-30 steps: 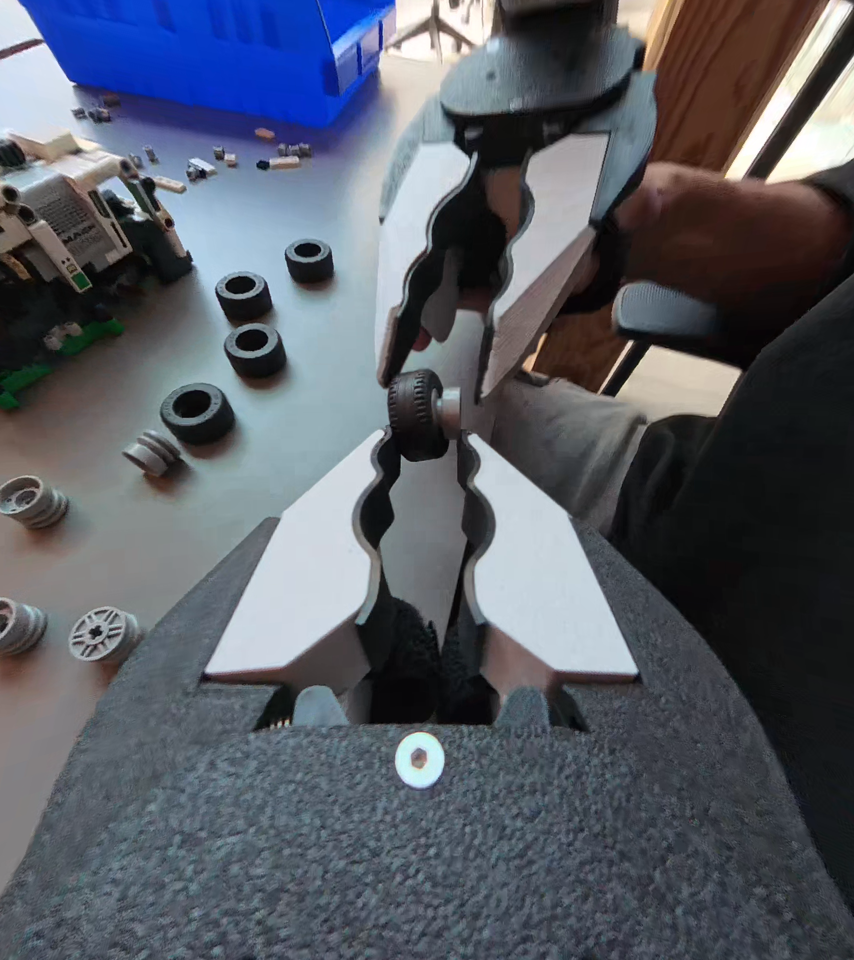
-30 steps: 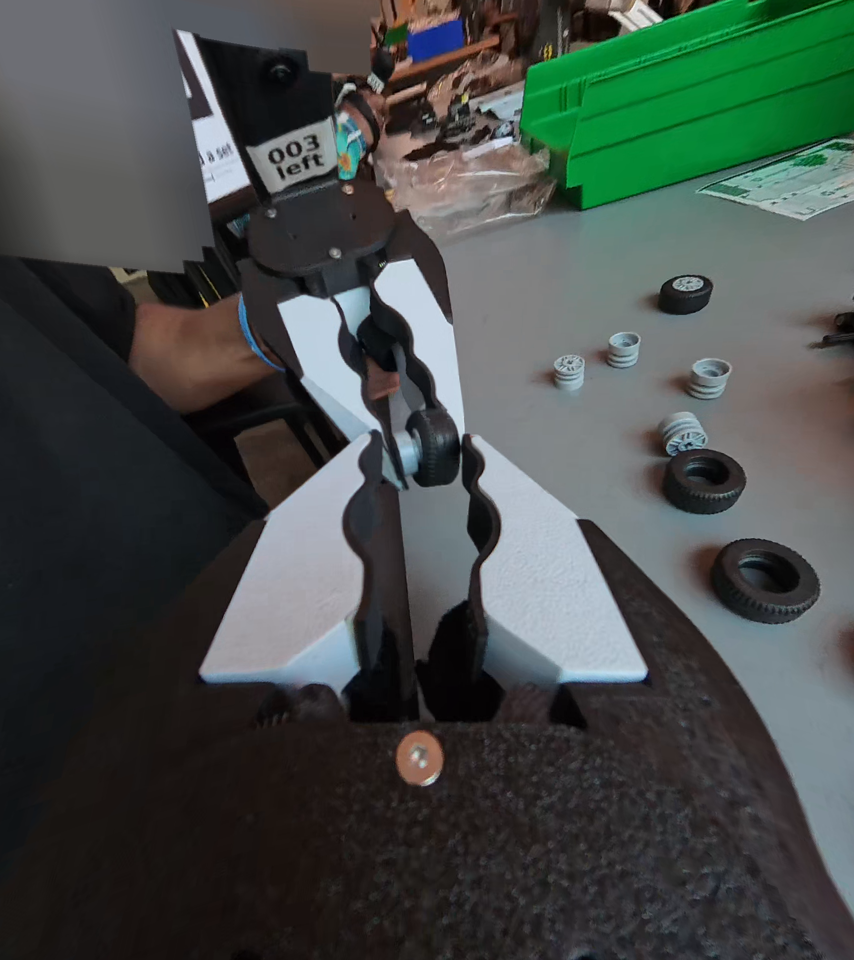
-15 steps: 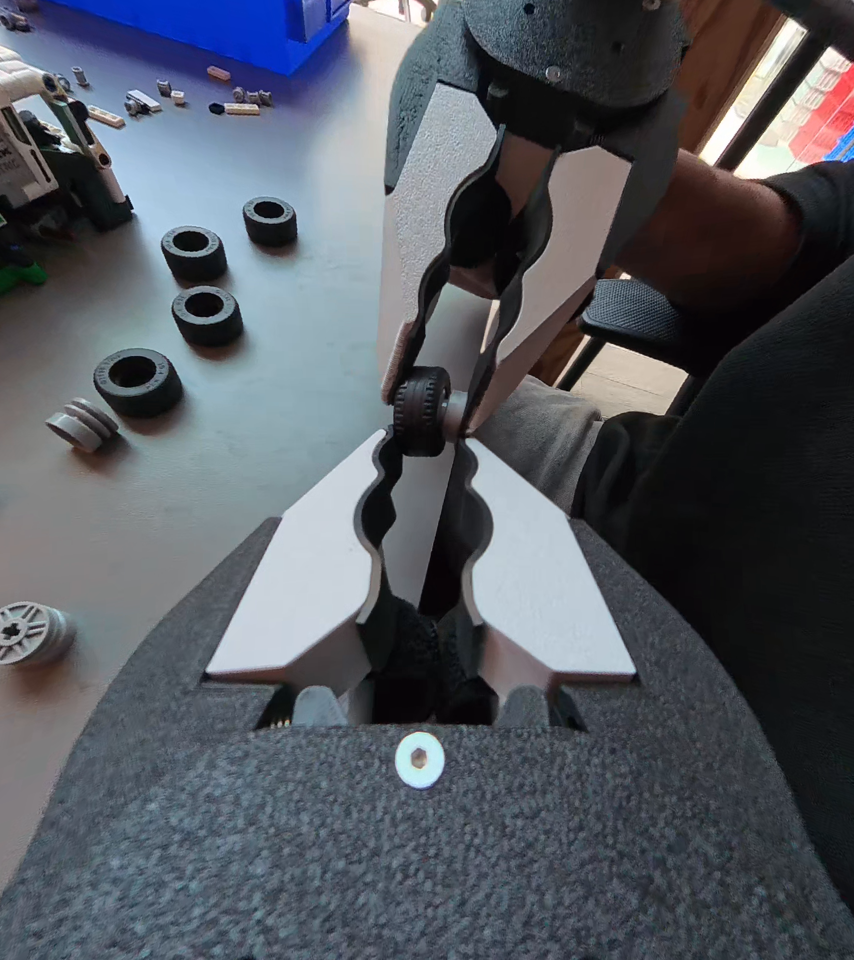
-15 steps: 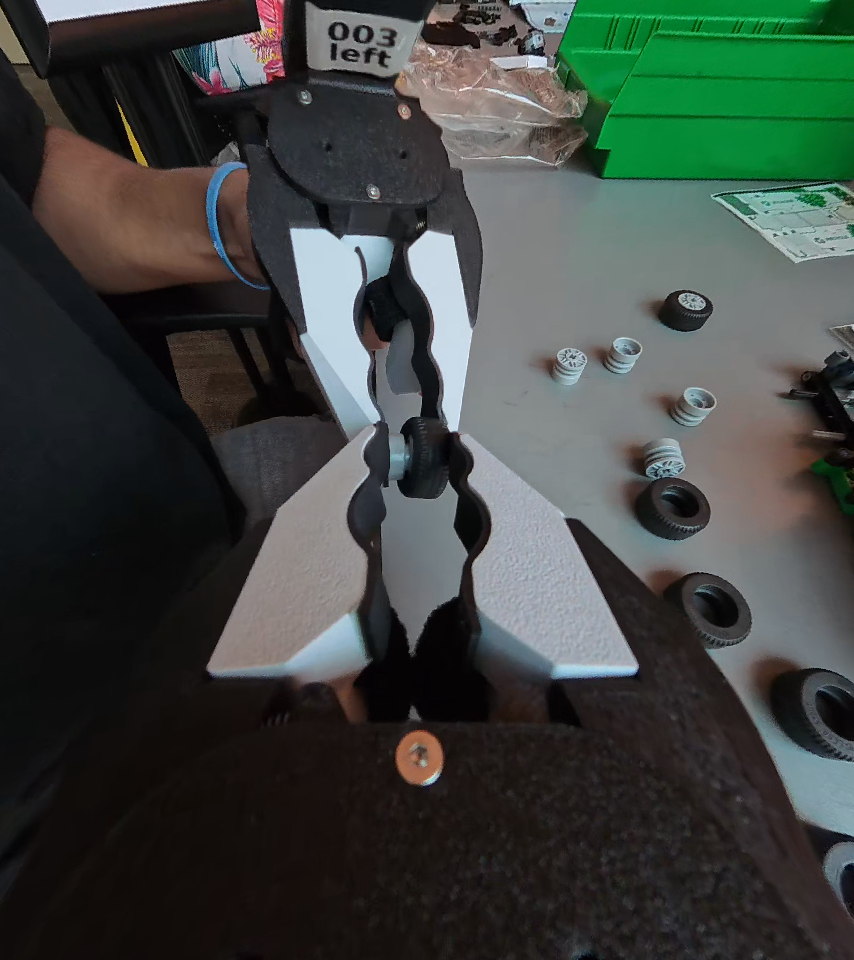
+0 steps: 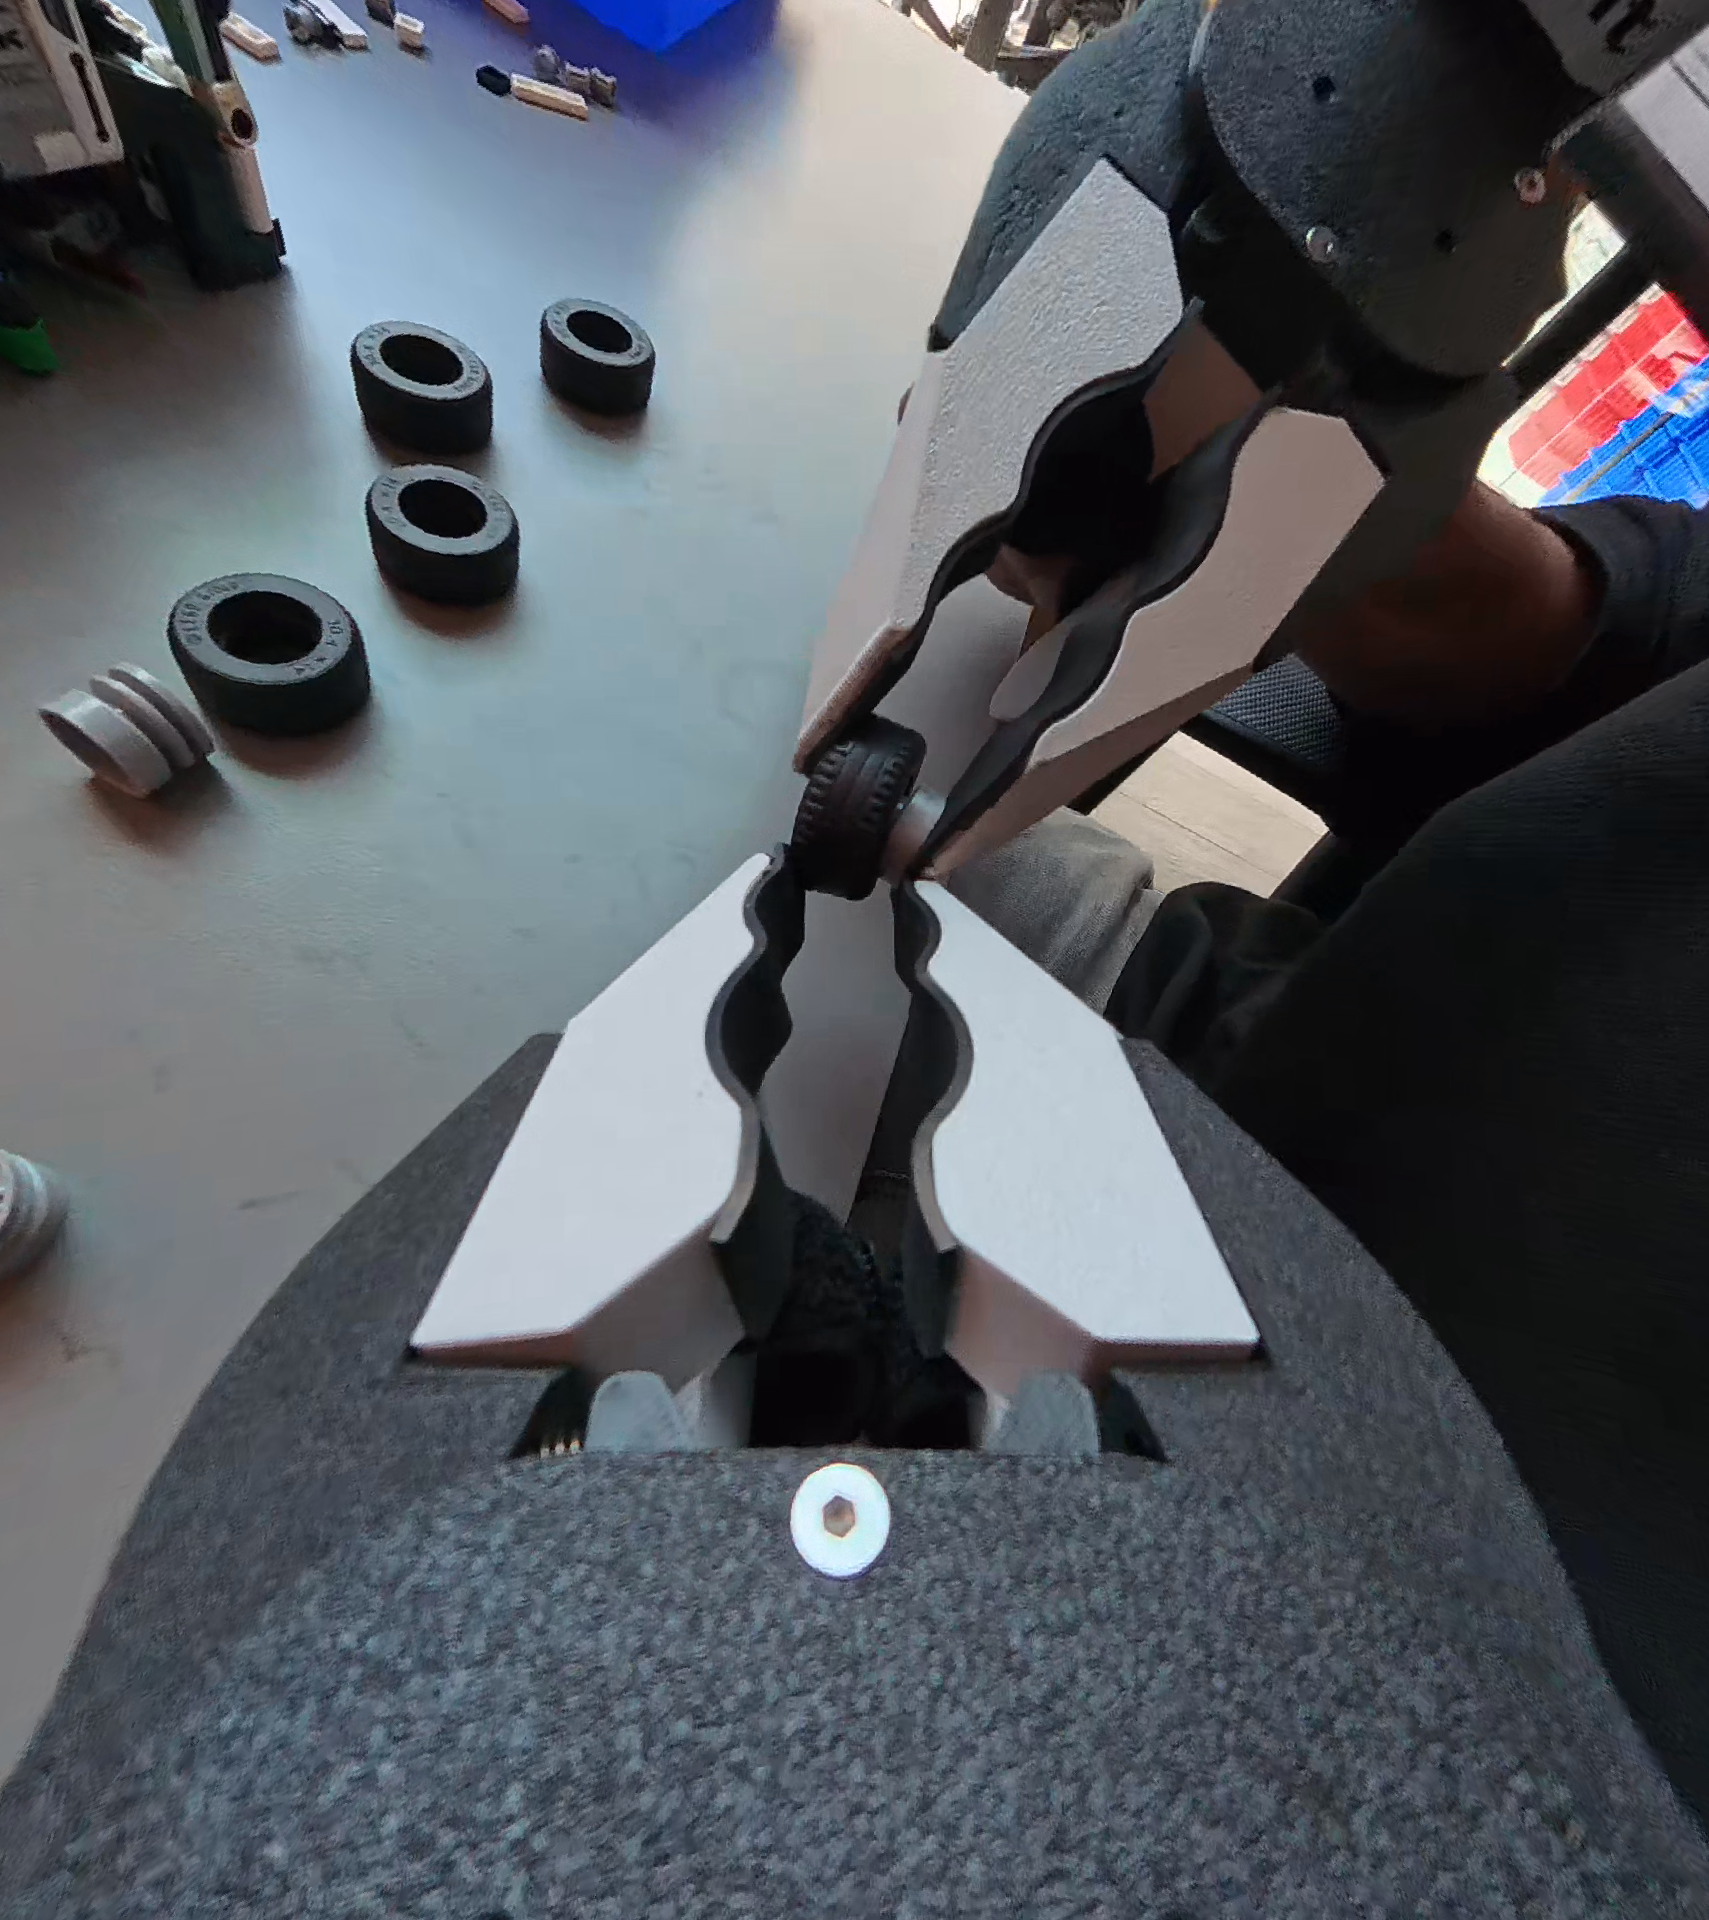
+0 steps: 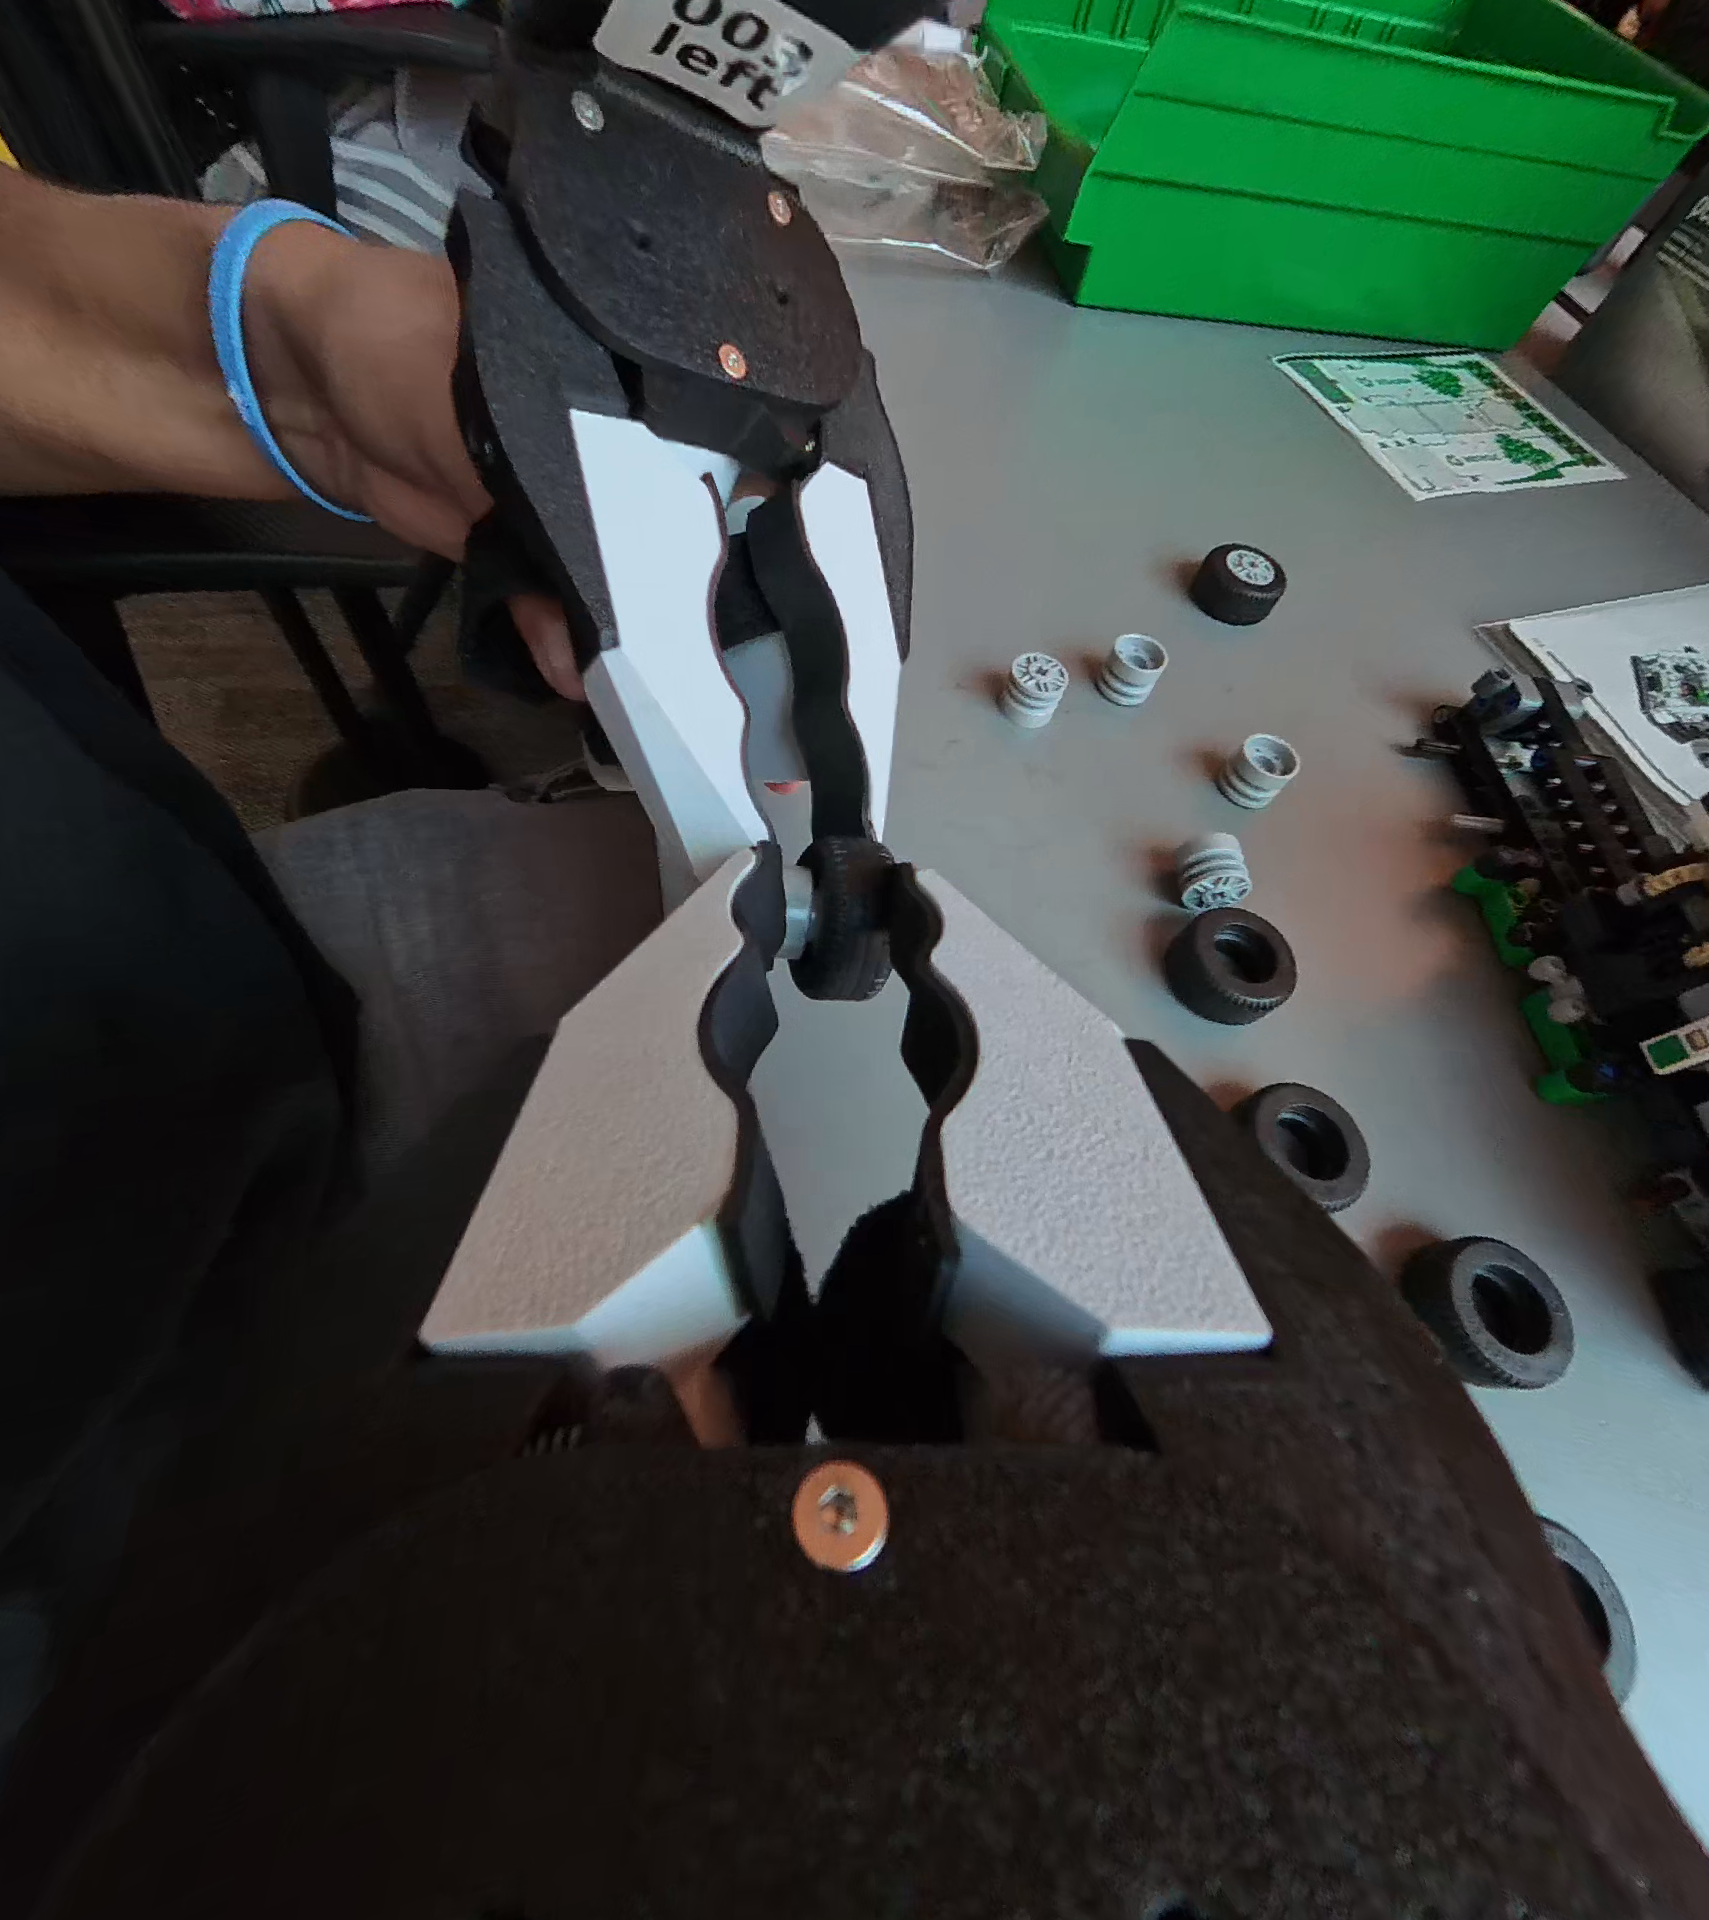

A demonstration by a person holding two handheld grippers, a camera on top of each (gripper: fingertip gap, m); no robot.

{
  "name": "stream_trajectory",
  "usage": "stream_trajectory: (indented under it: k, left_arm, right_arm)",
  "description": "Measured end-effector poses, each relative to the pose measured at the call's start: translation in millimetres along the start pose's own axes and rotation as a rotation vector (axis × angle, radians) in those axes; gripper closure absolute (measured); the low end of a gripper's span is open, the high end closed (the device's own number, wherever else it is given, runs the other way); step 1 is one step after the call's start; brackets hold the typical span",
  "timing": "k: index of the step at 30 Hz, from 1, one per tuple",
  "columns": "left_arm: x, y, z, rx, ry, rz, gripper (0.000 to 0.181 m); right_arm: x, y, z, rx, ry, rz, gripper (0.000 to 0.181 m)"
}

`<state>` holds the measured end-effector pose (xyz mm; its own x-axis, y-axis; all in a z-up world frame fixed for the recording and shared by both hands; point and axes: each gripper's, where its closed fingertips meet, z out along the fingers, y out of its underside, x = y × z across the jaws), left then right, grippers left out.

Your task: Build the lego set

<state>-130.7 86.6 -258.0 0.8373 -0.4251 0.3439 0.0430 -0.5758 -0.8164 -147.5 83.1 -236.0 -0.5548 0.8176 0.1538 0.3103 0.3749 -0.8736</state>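
A small wheel, a black tyre (image 5: pixel 852 816) with a grey hub (image 5: pixel 910 823) sticking out of one side, is held in the air over the table's near edge. My left gripper (image 5: pixel 842 878) pinches its lower edge at the fingertips. My right gripper (image 5: pixel 871 805) comes in from the upper right and clamps the wheel from the opposite side, one tip on the tyre, one on the hub. In the right wrist view, my right gripper (image 6: pixel 831 899) squeezes the hub (image 6: pixel 800 916) and the tyre (image 6: pixel 845 935) together, with my left gripper (image 6: pixel 817 847) reaching down from above.
Several loose tyres (image 5: pixel 268 649) and grey hubs (image 5: pixel 128 722) lie on the grey table (image 5: pixel 569 675). A part-built truck (image 6: pixel 1660 935) stands at the right, with a finished wheel (image 6: pixel 1239 582), paper sheets (image 6: pixel 1432 426) and green bins (image 6: pixel 1349 156) behind. The person's lap is under the grippers. My left and right fingertips are right by each other. The part-built truck (image 6: pixel 1660 935) is about equally far from each gripper, around 20 cm.
My right gripper has come down onto the wheel and shut across hub and tyre. Both grippers have tilted and shifted, and the left still holds the wheel.
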Motion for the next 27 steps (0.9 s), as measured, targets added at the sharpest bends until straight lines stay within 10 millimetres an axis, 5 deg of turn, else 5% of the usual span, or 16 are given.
stream_trajectory:
  k: [6,10,27]
  left_arm:
    - [5,-5,-4,0.054,-0.017,0.105,0.163]
    - [27,-25,-13,0.19,0.044,0.241,0.153]
    - [20,0,2,0.021,-0.03,0.361,0.162]
  right_arm:
    - [-6,-9,-4,0.038,-0.083,0.067,0.159]
    - [-17,-41,-16,0.305,-0.223,0.129,0.159]
    - [-26,-12,-6,-0.003,-0.336,0.052,0.158]
